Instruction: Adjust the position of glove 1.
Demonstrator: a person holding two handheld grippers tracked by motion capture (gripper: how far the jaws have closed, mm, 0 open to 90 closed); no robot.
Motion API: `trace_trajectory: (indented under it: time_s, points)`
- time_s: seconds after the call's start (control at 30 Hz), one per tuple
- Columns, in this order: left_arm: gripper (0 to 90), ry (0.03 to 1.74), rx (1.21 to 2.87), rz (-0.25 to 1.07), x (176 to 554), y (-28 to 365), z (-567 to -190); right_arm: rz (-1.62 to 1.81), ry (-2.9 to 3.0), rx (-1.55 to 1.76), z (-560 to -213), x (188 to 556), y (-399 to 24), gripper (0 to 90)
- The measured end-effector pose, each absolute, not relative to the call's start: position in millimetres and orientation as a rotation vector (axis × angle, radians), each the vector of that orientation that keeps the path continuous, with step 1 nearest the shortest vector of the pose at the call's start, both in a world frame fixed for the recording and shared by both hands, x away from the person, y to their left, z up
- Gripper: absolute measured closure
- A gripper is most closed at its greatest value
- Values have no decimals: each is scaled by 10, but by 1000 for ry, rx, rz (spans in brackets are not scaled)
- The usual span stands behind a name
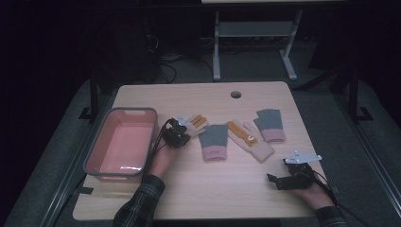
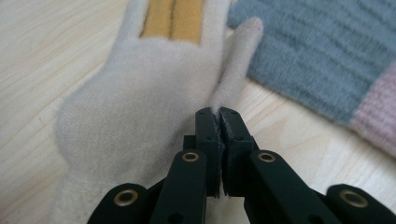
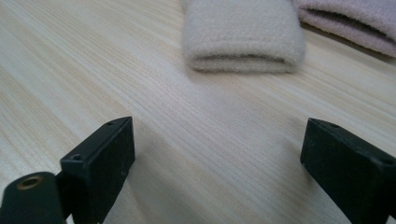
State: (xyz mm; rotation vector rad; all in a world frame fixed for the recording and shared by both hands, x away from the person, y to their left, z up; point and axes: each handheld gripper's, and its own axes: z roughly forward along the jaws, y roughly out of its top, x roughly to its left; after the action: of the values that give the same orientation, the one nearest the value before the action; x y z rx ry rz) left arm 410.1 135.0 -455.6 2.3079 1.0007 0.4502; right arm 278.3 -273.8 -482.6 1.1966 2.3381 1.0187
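Pink tub [image 1: 121, 142] at table's [image 1: 198, 198] left; grey-pink mittens [image 1: 213, 141] [image 1: 270, 125] apart; perhaps cable hole [image 1: 236, 94].

The high view looks forward and down over the pale wooden table [image 1: 198, 189] from the person's side. The left gripper view sits close above the cream knitted glove with orange fingers [image 2: 140, 107], also seen from above [image 1: 191, 124]. The right gripper view skims low across that table [image 3: 140, 93] toward a cream ribbed cuff [image 3: 240, 39].

Fuzzy cream knit glove [image 2: 135, 112], matt
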Motion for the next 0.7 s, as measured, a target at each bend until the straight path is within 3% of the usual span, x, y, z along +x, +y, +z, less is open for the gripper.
trace_trajectory:
  time_s: [0.27, 0.7]
  points:
    - [875, 1059, 2135, 431, 4074, 1446, -4291, 1019, 2337, 1197, -4826, 2783, -2739, 97]
    - [875, 1004, 2010, 332, 3971, 1560, -3849, 1017, 2339, 1198, -4825, 2782, -2737, 96]
